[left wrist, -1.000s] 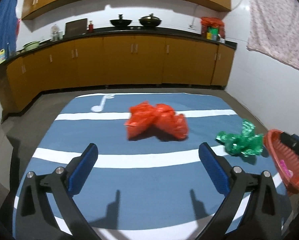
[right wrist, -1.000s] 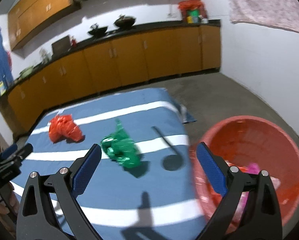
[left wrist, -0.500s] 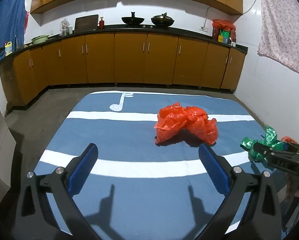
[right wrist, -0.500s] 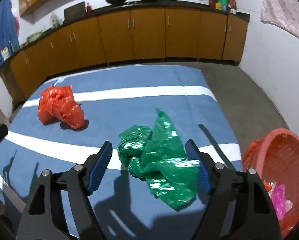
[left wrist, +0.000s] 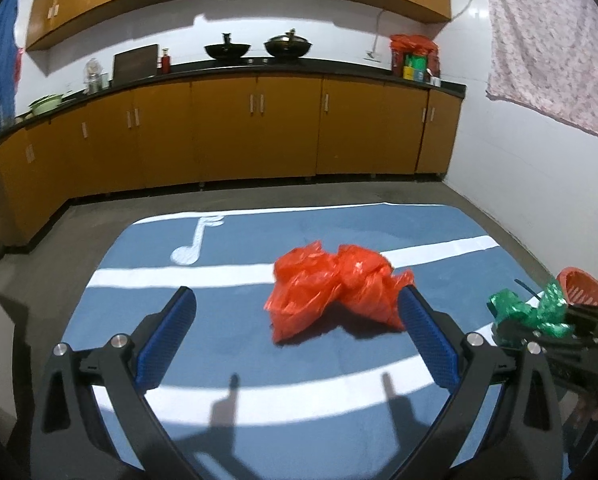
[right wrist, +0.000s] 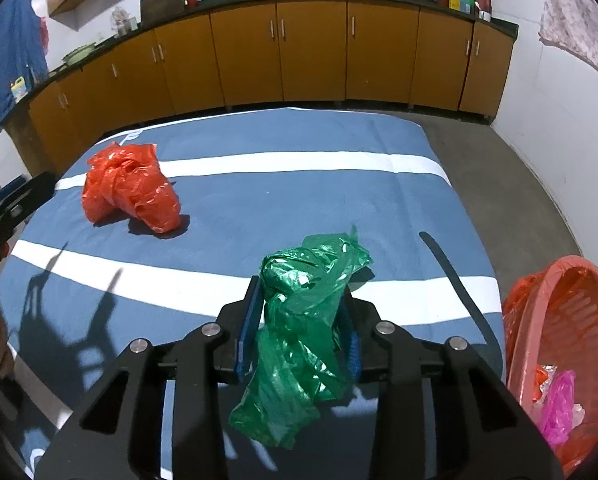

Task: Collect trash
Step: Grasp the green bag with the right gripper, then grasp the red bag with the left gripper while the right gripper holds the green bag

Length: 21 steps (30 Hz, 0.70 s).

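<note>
As its jaws have just been closing, the right gripper [right wrist: 299, 320] pinches the crumpled green bag [right wrist: 303, 312] between its blue pads, over the blue mat [right wrist: 299, 196] near its right edge. Just past that edge sits the red basket [right wrist: 571, 320]. The left gripper [left wrist: 299, 336] hangs spread wide and empty, the red bag [left wrist: 331, 292] lying near the mat's middle just beyond its pads.

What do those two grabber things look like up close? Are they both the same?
Yes, they match. The left gripper and the right gripper each have a black frame with angular arms and cut-out holes, round silver bolts at the joints, and two fingers lined with ribbed bright blue pads. No cables or markings show, and no sleeve can be made out.
</note>
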### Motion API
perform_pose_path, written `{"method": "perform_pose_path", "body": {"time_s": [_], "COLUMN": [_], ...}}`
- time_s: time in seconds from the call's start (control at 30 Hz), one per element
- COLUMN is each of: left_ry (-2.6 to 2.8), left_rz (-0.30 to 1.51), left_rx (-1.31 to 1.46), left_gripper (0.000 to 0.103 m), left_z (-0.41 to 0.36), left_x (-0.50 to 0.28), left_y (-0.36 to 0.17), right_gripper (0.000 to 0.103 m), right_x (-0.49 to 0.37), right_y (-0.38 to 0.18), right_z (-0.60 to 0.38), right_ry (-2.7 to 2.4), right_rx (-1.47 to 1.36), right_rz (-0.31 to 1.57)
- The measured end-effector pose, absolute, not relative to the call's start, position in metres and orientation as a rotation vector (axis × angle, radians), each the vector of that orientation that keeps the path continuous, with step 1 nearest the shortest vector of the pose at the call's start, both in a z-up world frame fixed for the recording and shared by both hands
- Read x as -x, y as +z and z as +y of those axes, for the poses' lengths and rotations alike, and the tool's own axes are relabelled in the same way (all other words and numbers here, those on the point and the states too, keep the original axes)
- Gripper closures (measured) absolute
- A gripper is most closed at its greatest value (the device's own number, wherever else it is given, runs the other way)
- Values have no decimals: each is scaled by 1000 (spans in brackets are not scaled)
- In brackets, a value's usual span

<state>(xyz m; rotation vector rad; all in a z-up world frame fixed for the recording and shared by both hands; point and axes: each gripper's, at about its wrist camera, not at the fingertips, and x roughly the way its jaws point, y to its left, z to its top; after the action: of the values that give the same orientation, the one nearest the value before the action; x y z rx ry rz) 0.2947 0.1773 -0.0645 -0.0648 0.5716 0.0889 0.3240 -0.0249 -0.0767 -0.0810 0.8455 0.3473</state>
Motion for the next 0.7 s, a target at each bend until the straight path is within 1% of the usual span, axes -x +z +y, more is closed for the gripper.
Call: {"method": "perform_pose_path", "body": {"time_s": [0.23, 0.37, 0.57, 0.7], "left_ry": [51, 22, -2, -18], "left_rz": [589, 628, 743, 757], "left_rx": [47, 43, -1, 29], "left_gripper": [4, 4, 4, 5], "left_z": [178, 172, 155, 156], "left_x": [-333, -355, -380, -384], "left_y": [-64, -67, -91, -95], "right_gripper": [67, 67, 67, 67], "right_x": [-328, -331, -333, -334], "right_y": [-77, -77, -79, -80], "right_z": [-29, -31, -35, -36], "right_ry": [356, 363, 368, 371], "right_rx": [45, 32, 10, 5], "right_rz": [850, 857, 863, 865]}}
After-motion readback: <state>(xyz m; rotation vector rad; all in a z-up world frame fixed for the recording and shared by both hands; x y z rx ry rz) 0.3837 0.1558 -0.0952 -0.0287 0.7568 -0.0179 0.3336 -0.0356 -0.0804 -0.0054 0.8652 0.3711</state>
